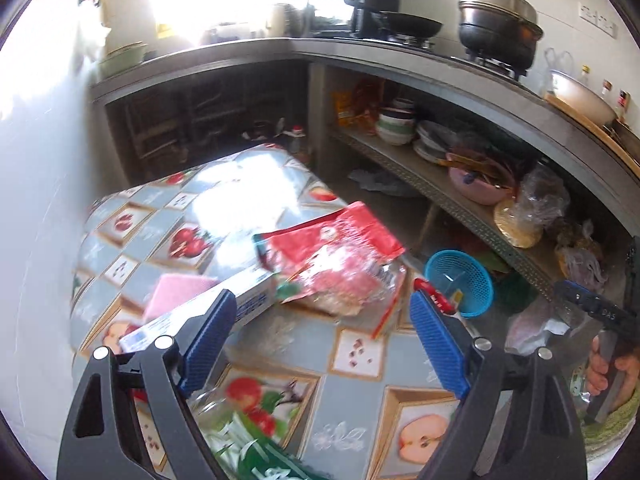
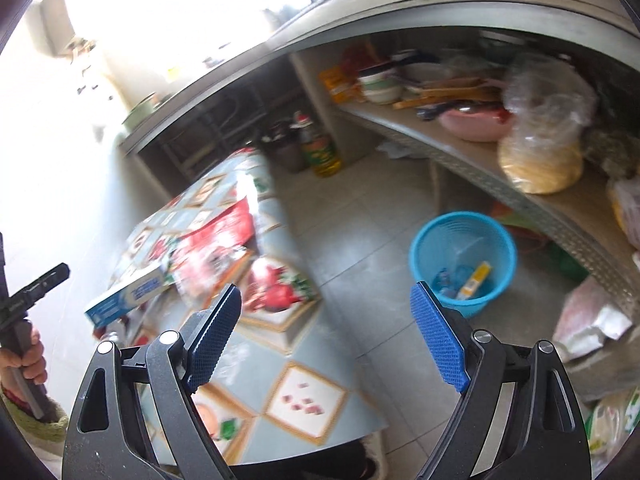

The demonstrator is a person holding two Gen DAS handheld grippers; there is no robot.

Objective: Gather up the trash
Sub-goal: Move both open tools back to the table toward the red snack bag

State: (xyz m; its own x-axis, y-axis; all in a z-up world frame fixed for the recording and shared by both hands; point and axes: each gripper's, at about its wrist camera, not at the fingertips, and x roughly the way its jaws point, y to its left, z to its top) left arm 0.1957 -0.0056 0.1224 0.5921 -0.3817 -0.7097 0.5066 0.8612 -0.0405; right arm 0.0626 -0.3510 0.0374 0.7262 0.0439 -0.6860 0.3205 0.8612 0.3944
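A crumpled red and clear plastic wrapper (image 1: 340,264) lies on the fruit-patterned table (image 1: 352,392), just beyond my open, empty left gripper (image 1: 320,320). A white and blue box (image 1: 224,308) lies to its left, beside the left finger, next to a pink sponge (image 1: 172,288). A green printed wrapper (image 1: 248,452) lies under the gripper. A blue mesh bin (image 2: 464,260) stands on the floor right of the table, with a yellow box and scraps inside. My right gripper (image 2: 328,328) is open and empty above the table's right edge, short of the bin. The red wrapper (image 2: 216,248) and box (image 2: 128,296) show at its left.
A concrete counter with a lower shelf (image 2: 480,160) of bowls, a pink basin and bagged food runs behind and to the right. A stove with pots (image 1: 496,28) sits on top. Bags (image 2: 592,320) lie on the floor at right. A white wall (image 1: 36,200) borders the table's left.
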